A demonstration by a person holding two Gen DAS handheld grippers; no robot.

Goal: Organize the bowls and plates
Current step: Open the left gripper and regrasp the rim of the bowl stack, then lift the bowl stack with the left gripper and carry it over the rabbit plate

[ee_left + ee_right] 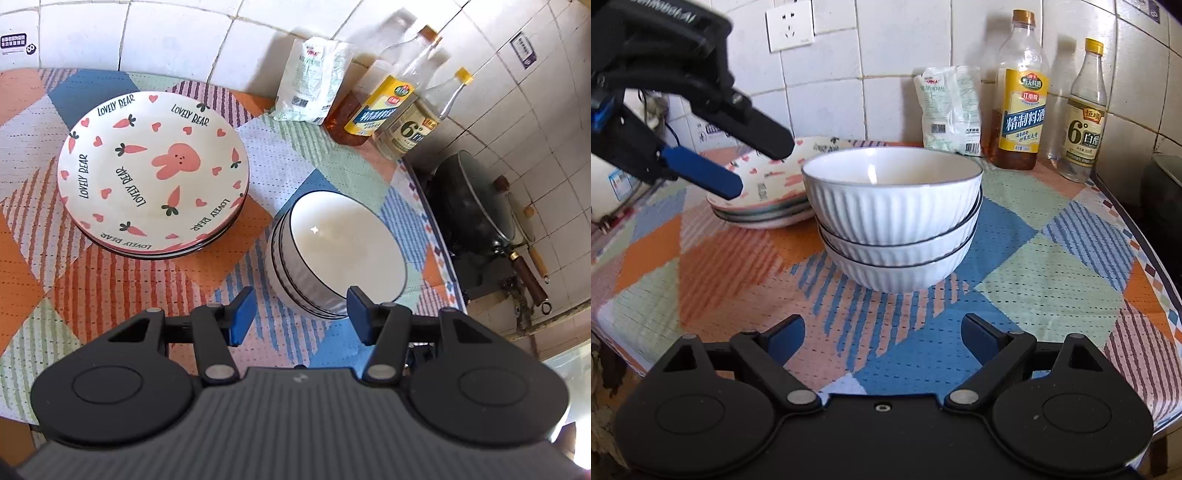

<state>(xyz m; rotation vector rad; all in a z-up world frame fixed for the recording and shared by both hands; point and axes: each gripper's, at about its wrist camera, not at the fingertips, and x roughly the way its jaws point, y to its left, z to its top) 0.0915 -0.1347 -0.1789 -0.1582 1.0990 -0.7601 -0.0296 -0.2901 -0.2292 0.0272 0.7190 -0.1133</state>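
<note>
From the left wrist, the left gripper point(301, 314) hangs with jaws apart and empty above the patchwork cloth point(122, 288), near a stack of carrot-and-bunny plates point(147, 173) and the stacked bowls point(343, 243).

From the right wrist, the right gripper point(882, 339), spread wide and empty, faces three nested ribbed white bowls point(894, 206) with dark rims, the plates point(764, 210) behind them to the left.

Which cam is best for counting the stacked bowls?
Right wrist. It sees the bowl stack side-on, so three ribbed bowls with dark rims separate clearly. Left wrist looks down into the top bowl; the lower rims bunch together at its left edge, so counting is harder.
</note>
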